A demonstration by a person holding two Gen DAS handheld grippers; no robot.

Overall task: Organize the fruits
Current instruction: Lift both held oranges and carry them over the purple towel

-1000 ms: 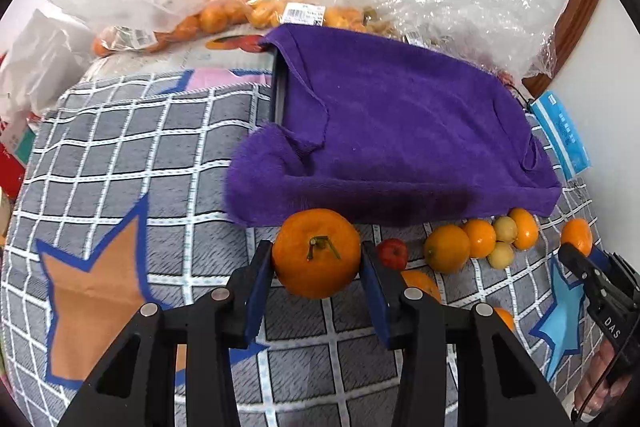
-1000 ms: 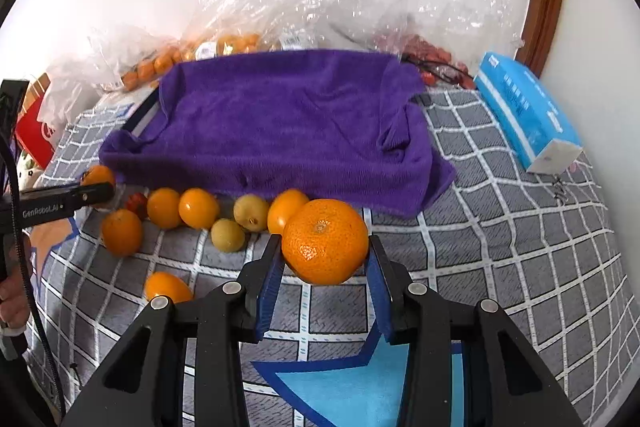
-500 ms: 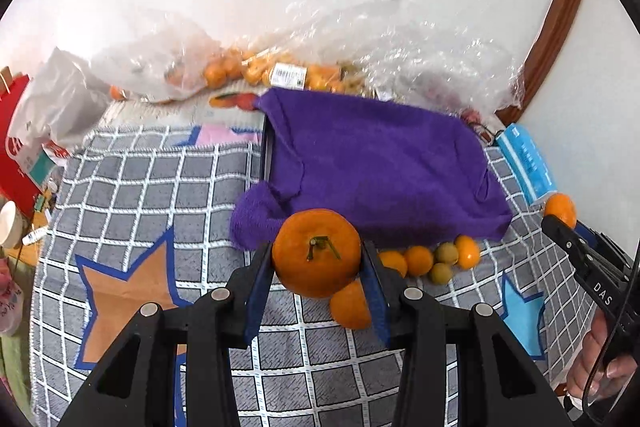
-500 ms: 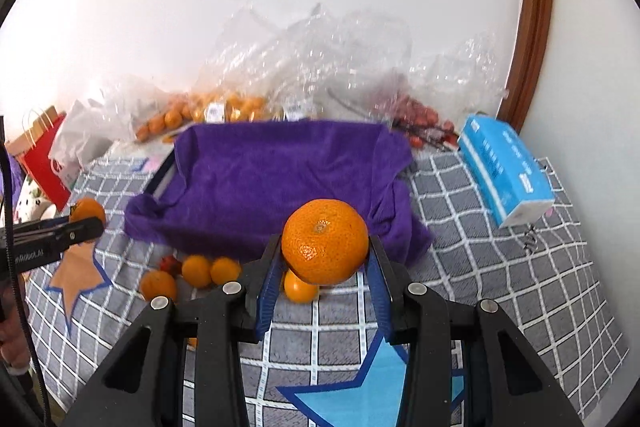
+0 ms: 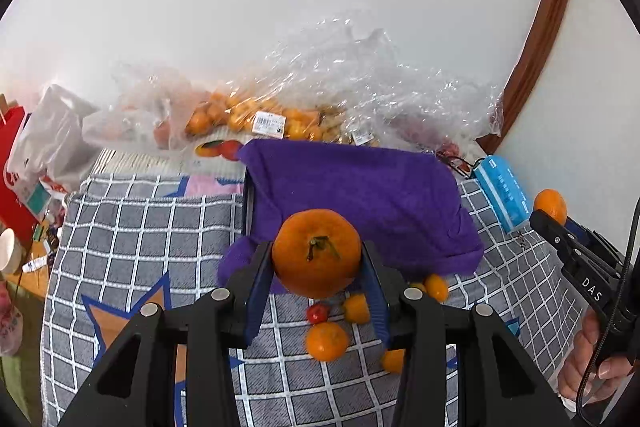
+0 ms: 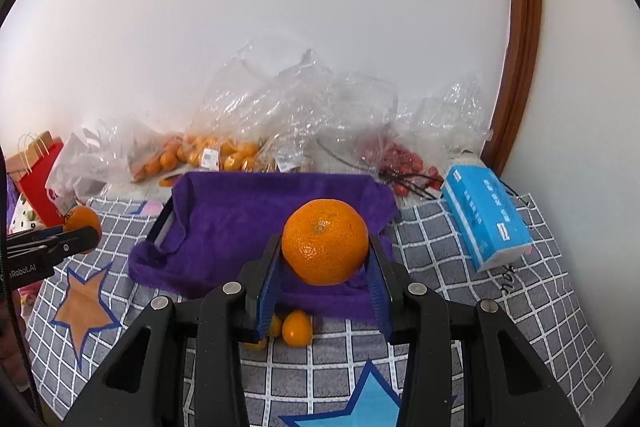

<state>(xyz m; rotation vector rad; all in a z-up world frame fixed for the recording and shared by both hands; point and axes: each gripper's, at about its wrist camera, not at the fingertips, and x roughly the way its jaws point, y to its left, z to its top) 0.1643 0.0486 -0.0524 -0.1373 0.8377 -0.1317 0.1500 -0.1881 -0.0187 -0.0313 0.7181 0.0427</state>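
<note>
- Right now each of your grippers is clenched on a mandarin: the left gripper (image 5: 316, 267) grasps the stem-up mandarin (image 5: 316, 253), and the right gripper (image 6: 325, 263) grasps the second mandarin (image 6: 325, 242), both lifted clear of the checked cloth (image 6: 460, 275).
- Both fruits hang just in front of the purple towel (image 6: 256, 223), which drapes a dark tray (image 6: 162, 223); judging by the task, that towel is the likely drop spot.
- Carry each mandarin over the towel's middle, not its near folded edge, so it cannot roll back off.
- Lower until the fruit touches the towel before you let the pads part.
- Keep the two fruits apart over the towel so the grippers do not collide.
- Mind the loose small fruits (image 5: 326, 341) lying on the cloth just in front of the towel; pass above them.
</note>
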